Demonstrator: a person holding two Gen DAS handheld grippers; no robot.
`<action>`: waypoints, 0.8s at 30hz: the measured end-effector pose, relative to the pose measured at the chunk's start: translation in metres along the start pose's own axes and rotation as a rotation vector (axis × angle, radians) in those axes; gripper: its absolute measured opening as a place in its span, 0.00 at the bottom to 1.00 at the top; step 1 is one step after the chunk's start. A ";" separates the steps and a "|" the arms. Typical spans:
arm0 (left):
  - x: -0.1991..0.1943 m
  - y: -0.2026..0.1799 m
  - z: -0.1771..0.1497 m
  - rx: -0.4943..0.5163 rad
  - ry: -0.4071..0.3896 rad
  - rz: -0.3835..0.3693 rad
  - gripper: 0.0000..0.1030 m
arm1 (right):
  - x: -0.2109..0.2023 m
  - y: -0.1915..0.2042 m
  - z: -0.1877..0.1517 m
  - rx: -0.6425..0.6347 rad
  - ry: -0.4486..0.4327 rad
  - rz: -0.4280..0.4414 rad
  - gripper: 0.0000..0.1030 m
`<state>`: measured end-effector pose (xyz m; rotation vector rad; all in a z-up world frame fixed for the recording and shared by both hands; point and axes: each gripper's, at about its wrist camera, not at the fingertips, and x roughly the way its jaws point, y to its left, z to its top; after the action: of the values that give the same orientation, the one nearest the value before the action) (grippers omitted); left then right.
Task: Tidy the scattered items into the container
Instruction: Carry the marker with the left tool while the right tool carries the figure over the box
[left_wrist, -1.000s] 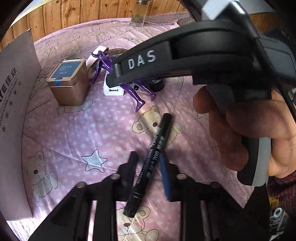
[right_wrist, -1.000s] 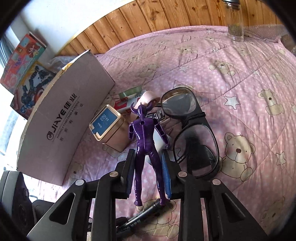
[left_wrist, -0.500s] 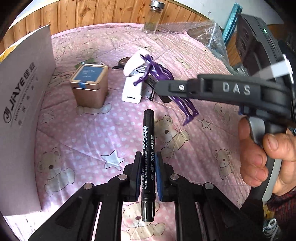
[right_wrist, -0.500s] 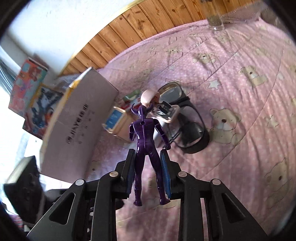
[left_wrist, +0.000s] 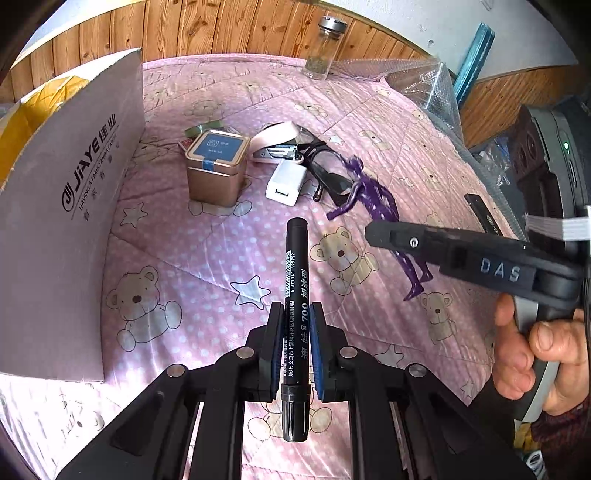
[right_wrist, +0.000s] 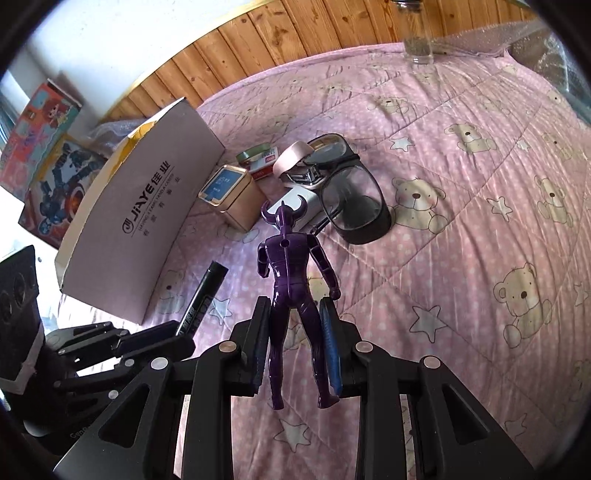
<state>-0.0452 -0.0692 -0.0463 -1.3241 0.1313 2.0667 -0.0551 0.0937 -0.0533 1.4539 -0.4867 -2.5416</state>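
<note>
Left gripper (left_wrist: 296, 332) pinching black marker (left_wrist: 294, 291) mid-barrel between both pads; marker lies along the fingers, capped end pointing toward the gold tin (left_wrist: 215, 168), whole pen held off the pink bear-print bedspread (left_wrist: 207, 266). Right gripper (right_wrist: 294, 345) pressed onto the legs of the purple horned figure (right_wrist: 293, 280), figure upright in the jaws, back to the camera, feet hanging below the pads, clear of the bedspread. Left-wrist view shows the right gripper from the side, a hand (left_wrist: 532, 354) wrapped on its handle, figure sticking out past the fingertip

Landmark = gold tin, blue label on lid, standing upright on the bedspread:
- cardboard box (left_wrist: 70, 206) (the container, "JiAYE" printed on its wall) just left of tin, wall upright, apart from tin
- white charger block (left_wrist: 286, 182) just right of tin
- pink stapler (left_wrist: 275, 144) behind-right of tin, beside the charger
- black-framed glasses (left_wrist: 325, 173) right of tin, past the charger, against the stapler
- small green-lidded tin (right_wrist: 255, 152) and a red-and-white packet (right_wrist: 263, 170) behind tin
- glass jar (left_wrist: 321, 51) far behind tin, at the wooden wall panelling (left_wrist: 221, 26)
- bubble wrap (left_wrist: 424, 85) far right-rear of tin

Marker and figure both outside the box
</note>
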 end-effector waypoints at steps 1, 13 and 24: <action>-0.001 -0.001 0.002 0.002 -0.005 0.004 0.14 | -0.002 0.002 -0.003 -0.001 -0.001 0.002 0.28; -0.030 0.002 -0.010 -0.020 -0.025 0.065 0.14 | -0.015 0.035 -0.033 -0.036 -0.005 0.013 0.28; -0.059 0.002 -0.023 -0.037 -0.065 0.070 0.14 | -0.030 0.062 -0.048 -0.077 -0.018 0.017 0.28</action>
<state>-0.0136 -0.1088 -0.0089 -1.2897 0.1122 2.1781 0.0008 0.0352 -0.0296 1.3961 -0.3983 -2.5321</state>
